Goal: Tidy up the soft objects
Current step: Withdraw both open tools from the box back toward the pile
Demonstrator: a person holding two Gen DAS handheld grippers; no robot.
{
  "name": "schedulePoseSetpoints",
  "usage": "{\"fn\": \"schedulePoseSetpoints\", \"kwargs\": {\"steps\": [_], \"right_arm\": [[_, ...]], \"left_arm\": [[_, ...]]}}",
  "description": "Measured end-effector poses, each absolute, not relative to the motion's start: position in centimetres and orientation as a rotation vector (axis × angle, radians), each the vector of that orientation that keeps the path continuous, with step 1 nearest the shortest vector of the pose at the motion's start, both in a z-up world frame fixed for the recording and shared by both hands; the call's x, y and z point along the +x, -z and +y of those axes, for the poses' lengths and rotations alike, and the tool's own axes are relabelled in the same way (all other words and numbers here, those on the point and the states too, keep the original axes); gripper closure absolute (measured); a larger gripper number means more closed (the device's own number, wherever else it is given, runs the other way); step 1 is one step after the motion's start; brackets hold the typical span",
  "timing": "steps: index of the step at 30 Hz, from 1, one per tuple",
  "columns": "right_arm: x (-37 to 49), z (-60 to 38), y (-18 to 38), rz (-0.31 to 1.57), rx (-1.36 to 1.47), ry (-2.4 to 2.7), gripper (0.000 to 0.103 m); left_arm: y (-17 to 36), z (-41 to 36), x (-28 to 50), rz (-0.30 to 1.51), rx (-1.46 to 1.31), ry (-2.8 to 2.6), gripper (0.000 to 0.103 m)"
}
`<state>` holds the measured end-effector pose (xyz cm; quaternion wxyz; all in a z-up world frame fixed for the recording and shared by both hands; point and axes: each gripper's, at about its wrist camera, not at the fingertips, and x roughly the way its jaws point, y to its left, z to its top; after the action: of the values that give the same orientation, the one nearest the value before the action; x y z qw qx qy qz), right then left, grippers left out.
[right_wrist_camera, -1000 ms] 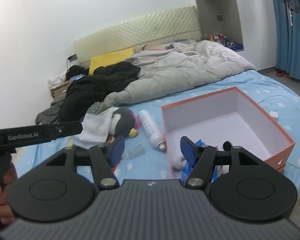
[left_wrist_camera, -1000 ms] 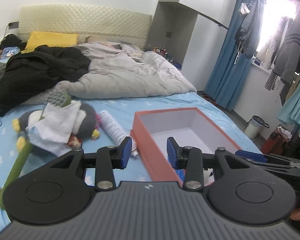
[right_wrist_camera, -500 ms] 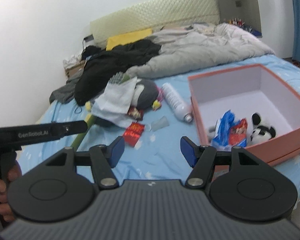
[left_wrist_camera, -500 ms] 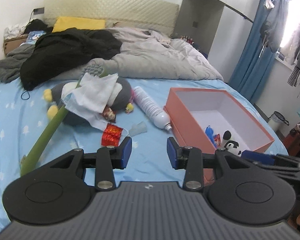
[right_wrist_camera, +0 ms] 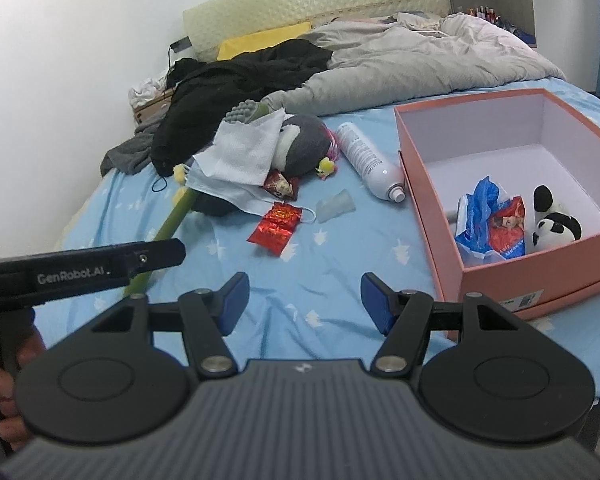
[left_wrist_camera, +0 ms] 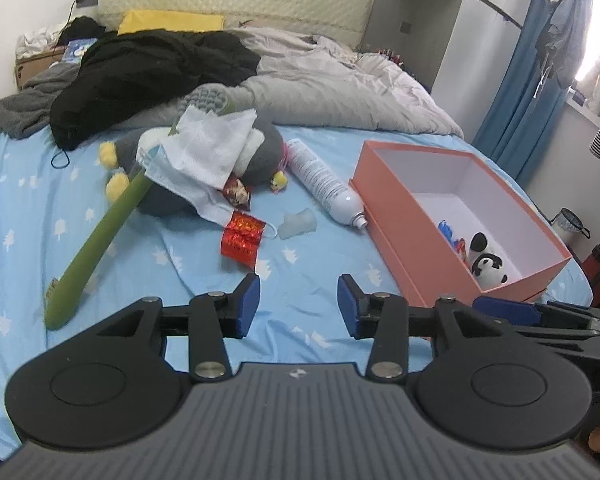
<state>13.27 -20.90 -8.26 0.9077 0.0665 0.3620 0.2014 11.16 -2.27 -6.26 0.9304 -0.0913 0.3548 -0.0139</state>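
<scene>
Left wrist view: nearest to me, the left gripper (left_wrist_camera: 299,304) hangs over the blue star-print bedsheet (left_wrist_camera: 28,200), its blue-tipped fingers (left_wrist_camera: 247,300) spread apart with nothing between them. The right gripper (right_wrist_camera: 301,302) is beside it, fingers likewise wide and empty, above bare sheet.

Just beyond the fingers lies a crinkled red foil packet (left_wrist_camera: 242,235), and next to it a small clear plastic cup (left_wrist_camera: 298,224) on its side. To the right sits an open salmon-pink cardboard box (right_wrist_camera: 432,216) with a white lining; in its near corner rest a small black-and-white panda plush (right_wrist_camera: 556,228) and a blue-and-red snack bag (right_wrist_camera: 492,228), touching each other.

A white spray bottle (left_wrist_camera: 324,184) lies along the box's left side, nozzle toward the box. Further left, a grey penguin plush with yellow feet (left_wrist_camera: 260,152) lies half covered by a white cloth (left_wrist_camera: 208,148) and a pale blue face mask (left_wrist_camera: 168,178). A long green stalk-shaped plush (left_wrist_camera: 96,244) slants from under that pile toward the near left.

Farthest back, a black garment (left_wrist_camera: 140,68) and a rumpled grey duvet (left_wrist_camera: 332,88) are heaped before the padded cream headboard (left_wrist_camera: 236,4).
</scene>
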Motion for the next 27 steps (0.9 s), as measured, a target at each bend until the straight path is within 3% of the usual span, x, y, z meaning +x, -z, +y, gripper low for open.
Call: {"fn": "schedulePoseSetpoints", "kwargs": {"steps": [27], "right_arm": [[24.6,-16.5,15.0,0.792,0.055,-0.44,0.039]], "left_arm": [[16.3,1.7,23.9,0.896,-0.193,-0.034,0.052]]}}
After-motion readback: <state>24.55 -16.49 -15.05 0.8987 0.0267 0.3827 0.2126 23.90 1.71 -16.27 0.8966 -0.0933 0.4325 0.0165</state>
